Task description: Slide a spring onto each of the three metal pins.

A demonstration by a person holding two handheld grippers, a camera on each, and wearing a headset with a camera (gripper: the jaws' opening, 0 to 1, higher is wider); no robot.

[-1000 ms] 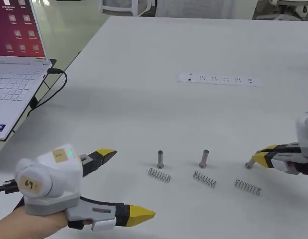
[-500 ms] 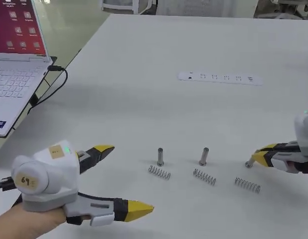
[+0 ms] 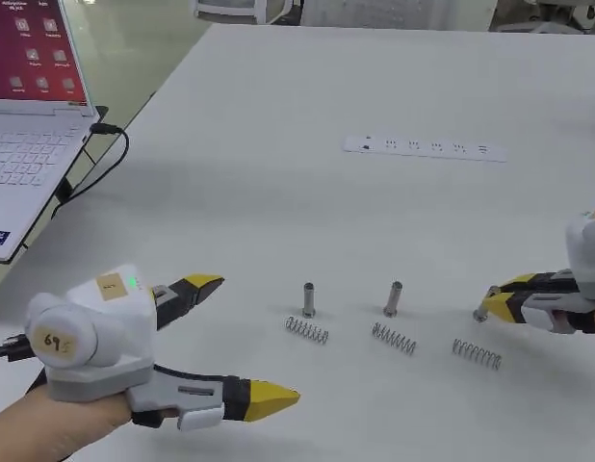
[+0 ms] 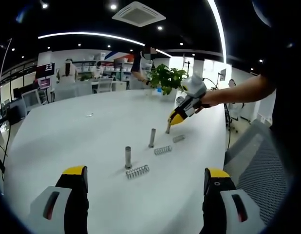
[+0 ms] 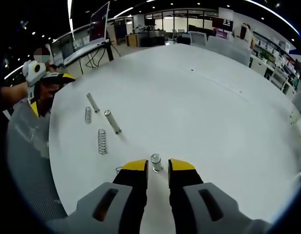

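Head view: none of the three steps looks done, with three metal pins [image 3: 394, 298] bare and three springs [image 3: 394, 339] loose beside them, and the left claw [image 3: 245, 337] spread wide, well short of the nearest pair. Left gripper view: the same three and three lie ahead of its spread jaws. Right gripper view: the right claw [image 5: 159, 165] is narrowed about the third pin [image 5: 156, 158]; whether it pinches, I cannot tell.

On the white table [image 3: 278, 192], the left gripper [image 3: 254, 337] sits near left, jaws wide apart. The left pin [image 3: 308, 299] and middle pin [image 3: 394, 298] stand upright. The right pin [image 3: 481, 313] leans at the tips of the right gripper [image 3: 492, 300]. Just nearer lie the left spring [image 3: 306, 330], middle spring [image 3: 394, 339] and right spring [image 3: 476, 354]. A laptop [image 3: 28, 144] sits far left.
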